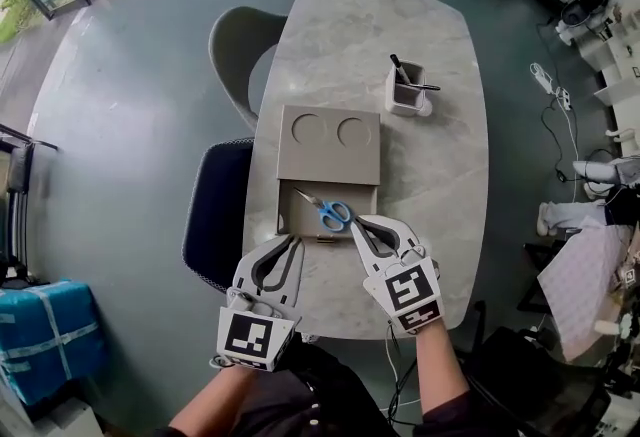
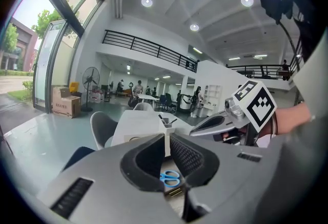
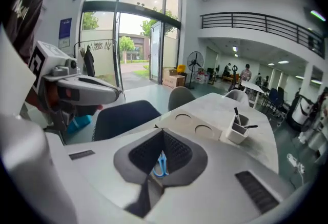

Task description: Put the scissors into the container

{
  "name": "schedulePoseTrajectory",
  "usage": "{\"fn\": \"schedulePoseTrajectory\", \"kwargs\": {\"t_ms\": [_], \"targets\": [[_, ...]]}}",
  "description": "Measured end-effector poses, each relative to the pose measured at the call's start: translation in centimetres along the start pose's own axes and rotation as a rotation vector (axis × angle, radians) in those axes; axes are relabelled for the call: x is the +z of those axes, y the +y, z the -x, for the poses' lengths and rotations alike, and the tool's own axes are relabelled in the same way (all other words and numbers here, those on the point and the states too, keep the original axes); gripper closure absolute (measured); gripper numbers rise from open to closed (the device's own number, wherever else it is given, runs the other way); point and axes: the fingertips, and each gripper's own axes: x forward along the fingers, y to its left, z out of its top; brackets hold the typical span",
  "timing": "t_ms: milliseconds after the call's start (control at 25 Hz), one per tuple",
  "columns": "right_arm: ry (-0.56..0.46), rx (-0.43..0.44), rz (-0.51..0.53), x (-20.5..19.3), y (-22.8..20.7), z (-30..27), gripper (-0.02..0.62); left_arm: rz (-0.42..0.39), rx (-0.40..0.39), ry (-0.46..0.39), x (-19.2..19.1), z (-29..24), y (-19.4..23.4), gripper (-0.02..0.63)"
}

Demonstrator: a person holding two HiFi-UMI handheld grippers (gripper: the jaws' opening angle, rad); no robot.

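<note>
Plainly, the scissors lay inside the open container on the table — bright blue looped handles nearest our right gripper, slim silver blades closed and pointing away to the left. We held that gripper's jaws pressed together with nothing in them, and its tip showed just beside the handles. Our left gripper hung by the container's near edge, jaws almost together — only a thin slit, empty. The lid lay flat behind.
</note>
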Motion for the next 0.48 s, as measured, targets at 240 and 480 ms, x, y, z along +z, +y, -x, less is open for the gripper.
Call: {"fn": "schedulePoseTrajectory", "kwargs": {"t_ms": [240, 480], "targets": [[-0.121, -0.068, -0.062, 2.7, 1.0, 5.7, 0.598, -0.038, 0.012, -0.071, 2.6, 2.8, -1.8, 0.566], [-0.271, -0.181, -0.111, 4.7, 1.8, 11.8, 0.598, -0.073, 0.040, -0.138, 4.8, 6.3, -3.1, 0.568]]}}
